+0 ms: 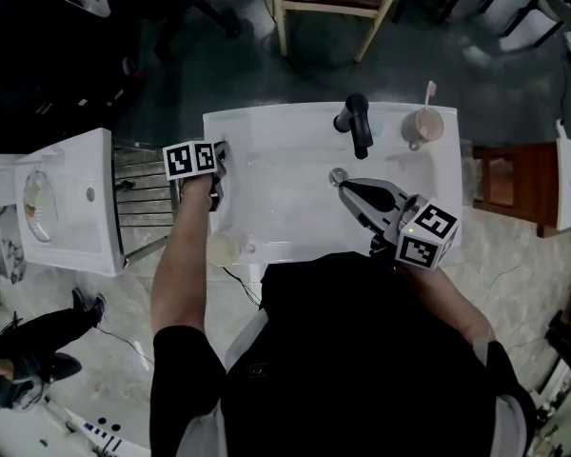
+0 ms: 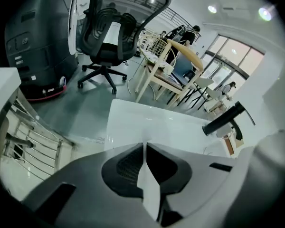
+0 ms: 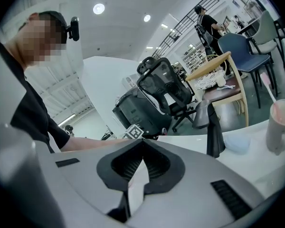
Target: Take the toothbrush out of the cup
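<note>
Your left tool (image 2: 145,145) is pinched almost closed on nothing. Your right tool (image 1: 341,183) is fully closed, empty, above the washbasin (image 1: 266,131).

I see a white washbasin (image 1: 266,131) carrying everything here. A black tap (image 1: 358,122) stands at the middle of its back ledge, with the spout reaching out over the bowl. On the back right corner sits a pinkish cup (image 1: 423,125), near the tap but apart from it. A metal drain (image 1: 338,174) shows in the bowl below the spout. A pale round object (image 1: 224,248) rests on the front left rim; I cannot tell what it is.
</note>
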